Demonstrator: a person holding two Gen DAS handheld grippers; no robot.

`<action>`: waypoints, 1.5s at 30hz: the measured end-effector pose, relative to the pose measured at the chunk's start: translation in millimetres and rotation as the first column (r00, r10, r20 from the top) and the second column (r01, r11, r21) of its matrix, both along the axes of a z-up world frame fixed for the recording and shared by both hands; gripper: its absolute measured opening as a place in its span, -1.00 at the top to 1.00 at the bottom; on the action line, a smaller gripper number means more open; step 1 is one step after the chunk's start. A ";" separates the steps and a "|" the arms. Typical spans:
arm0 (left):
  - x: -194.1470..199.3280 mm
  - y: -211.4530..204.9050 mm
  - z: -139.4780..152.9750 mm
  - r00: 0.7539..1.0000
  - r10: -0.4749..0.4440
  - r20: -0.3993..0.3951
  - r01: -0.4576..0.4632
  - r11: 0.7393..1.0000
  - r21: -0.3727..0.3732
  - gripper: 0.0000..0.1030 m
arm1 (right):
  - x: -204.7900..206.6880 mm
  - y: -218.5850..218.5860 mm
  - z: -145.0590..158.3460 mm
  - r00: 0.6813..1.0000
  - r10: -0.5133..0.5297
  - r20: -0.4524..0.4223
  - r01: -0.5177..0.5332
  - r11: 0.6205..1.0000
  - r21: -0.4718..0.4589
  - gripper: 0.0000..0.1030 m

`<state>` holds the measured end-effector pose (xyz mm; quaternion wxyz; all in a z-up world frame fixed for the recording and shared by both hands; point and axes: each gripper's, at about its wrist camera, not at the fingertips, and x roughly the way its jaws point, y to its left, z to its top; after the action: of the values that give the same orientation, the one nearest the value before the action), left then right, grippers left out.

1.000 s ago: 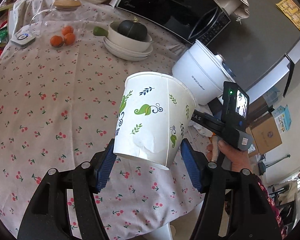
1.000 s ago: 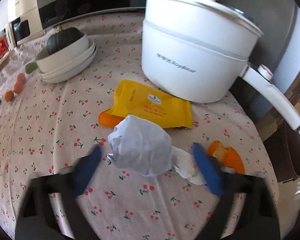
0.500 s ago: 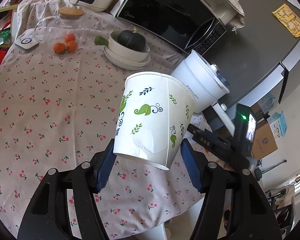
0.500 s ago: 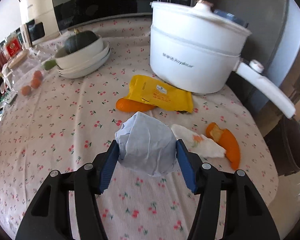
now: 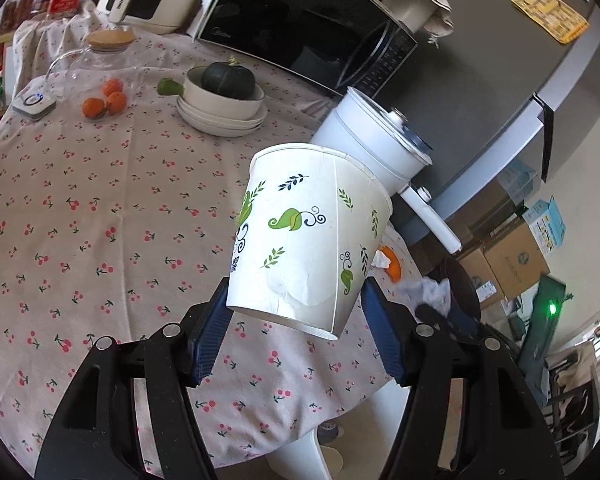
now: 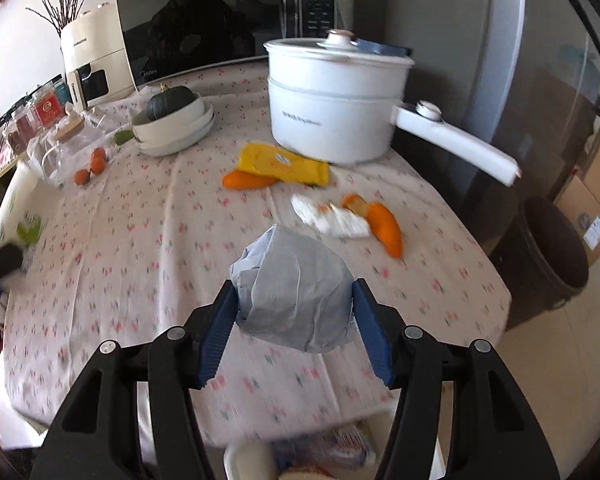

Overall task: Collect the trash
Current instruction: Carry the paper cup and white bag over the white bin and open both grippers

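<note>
My left gripper point(image 5: 296, 322) is shut on a white paper cup point(image 5: 308, 236) with green leaf prints, held tilted above the cherry-print tablecloth point(image 5: 80, 216). My right gripper point(image 6: 294, 322) is shut on a crumpled pale paper ball point(image 6: 296, 292), lifted over the table's near edge. On the cloth beyond it lie a yellow wrapper point(image 6: 284, 162), a white tissue point(image 6: 332, 218) and orange peels point(image 6: 386, 226). A dark bin point(image 6: 548, 256) stands on the floor to the right of the table. In the left wrist view the paper ball point(image 5: 428, 292) and the right gripper show at the lower right.
A white electric pot point(image 6: 336, 100) with a long handle stands at the back right. Stacked white bowls point(image 6: 176, 128) hold a dark squash. Small oranges point(image 6: 92, 166), a glass jug point(image 5: 96, 56) and a microwave point(image 6: 220, 12) are behind. Cardboard boxes point(image 5: 508, 260) sit on the floor.
My right gripper has lifted the paper ball off the cloth and drawn back toward the table's near right edge. My left gripper has risen slightly with the cup.
</note>
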<state>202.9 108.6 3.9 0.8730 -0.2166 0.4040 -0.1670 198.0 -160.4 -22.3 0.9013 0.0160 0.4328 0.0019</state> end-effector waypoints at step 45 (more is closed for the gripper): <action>-62.6 -103.9 -16.1 0.958 -0.287 0.020 0.279 0.943 0.181 -0.20 | -180.2 -46.3 -22.8 0.972 -0.105 0.208 0.207 0.800 -0.563 -0.77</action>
<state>140.4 4.7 -12.2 0.8647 -0.0743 0.4238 -0.2590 17.9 -206.7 -45.1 0.8931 -0.2242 0.3329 -0.2031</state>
